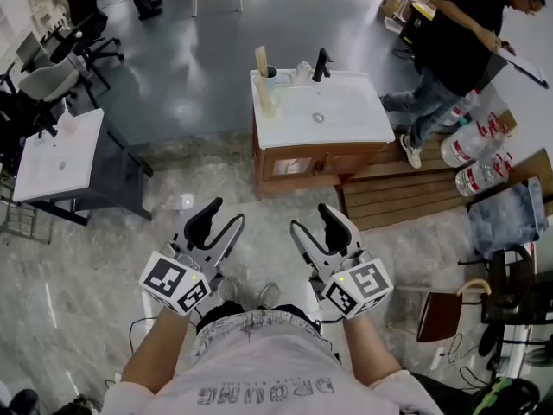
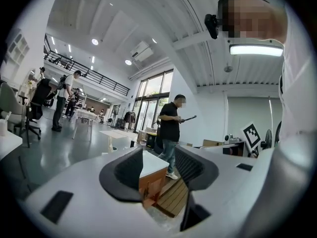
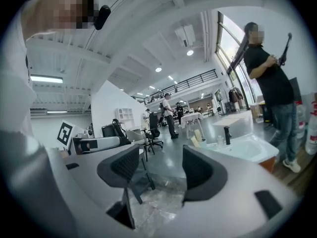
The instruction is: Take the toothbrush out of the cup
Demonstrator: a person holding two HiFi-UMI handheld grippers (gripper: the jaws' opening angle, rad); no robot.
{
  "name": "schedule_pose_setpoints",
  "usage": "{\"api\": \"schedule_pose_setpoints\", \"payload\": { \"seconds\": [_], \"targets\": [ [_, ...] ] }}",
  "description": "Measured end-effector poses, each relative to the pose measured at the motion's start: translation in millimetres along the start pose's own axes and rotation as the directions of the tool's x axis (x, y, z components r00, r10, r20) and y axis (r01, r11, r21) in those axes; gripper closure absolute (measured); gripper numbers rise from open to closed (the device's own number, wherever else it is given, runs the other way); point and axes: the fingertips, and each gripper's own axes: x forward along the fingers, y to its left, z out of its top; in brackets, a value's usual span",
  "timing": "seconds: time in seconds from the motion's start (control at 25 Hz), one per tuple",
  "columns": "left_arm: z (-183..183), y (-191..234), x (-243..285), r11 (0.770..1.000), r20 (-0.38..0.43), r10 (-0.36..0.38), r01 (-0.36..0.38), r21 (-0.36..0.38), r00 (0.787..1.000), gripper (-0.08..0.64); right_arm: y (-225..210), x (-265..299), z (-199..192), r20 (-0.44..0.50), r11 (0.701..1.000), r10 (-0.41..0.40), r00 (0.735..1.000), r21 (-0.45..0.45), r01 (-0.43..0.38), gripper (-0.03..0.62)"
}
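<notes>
So the toothbrush (image 1: 261,60) is still in the cup (image 1: 270,75), at the upper-left corner of the white vanity (image 1: 346,128) in the upper middle of the head view. It looks like a pale tan stick. Its long axis is close to upright, with the free end toward the top of the frame and the lower end down in the cup. In the right gripper view it leans a touch to the left. It's small in both views, so I can't make out which end has the bristles.

Both grippers are well short of it, low in the head view. The left gripper (image 1: 220,219) has its jaws spread wide with nothing between them, and the right gripper (image 1: 315,221) is the same.

The views differ quite a bit:
- The right gripper view catches the cup, the black faucet (image 1: 321,63) and the basin just above its right-hand jaw.
- The left gripper view only gets a wooden corner of the vanity between its jaws, plus tall windows (image 2: 151,100) and a railed upper walkway. The cup doesn't show there.
- Only the head view shows the water jugs (image 1: 471,141) at right and the white table (image 1: 56,154) at left.

The room is a big open hall. The floor (image 1: 190,76) is glossy grey farther off and marbled near the vanity. A slatted wooden platform (image 1: 406,193) sits to the vanity's right, with a person (image 1: 458,24) in black standing on it. There are office chairs (image 1: 86,46) at upper left.
</notes>
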Motion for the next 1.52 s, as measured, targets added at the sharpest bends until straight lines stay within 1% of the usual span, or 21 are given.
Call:
{"api": "schedule_pose_setpoints", "payload": {
  "seconds": [0.44,0.8,1.08,1.52],
  "targets": [
    [-7.9,-5.9,19.2,0.999,0.015,0.036,-0.036,-0.006,0.999,0.356,-26.9,-5.1,-0.7,-0.013,1.0,0.022,1.0,-0.012,-0.022,0.324],
    [-11.9,10.9,48.9,0.999,0.017,0.036,-0.036,-0.007,0.999,0.356,-55.2,13.3,1.7,-0.008,1.0,0.017,1.0,-0.016,-0.017,0.331],
    [-12.4,45.1,79.4,1.0,0.001,0.029,-0.029,-0.011,1.0,0.356,-77.1,51.1,4.6,-0.015,1.0,0.012,1.0,-0.003,-0.012,0.332],
    [-8.7,127.6,135.6,0.999,-0.035,0.003,-0.005,-0.038,0.999,0.356,-116.1,138.7,10.5,-0.039,0.999,-0.022,0.999,0.026,0.023,0.333]
  ]
}}
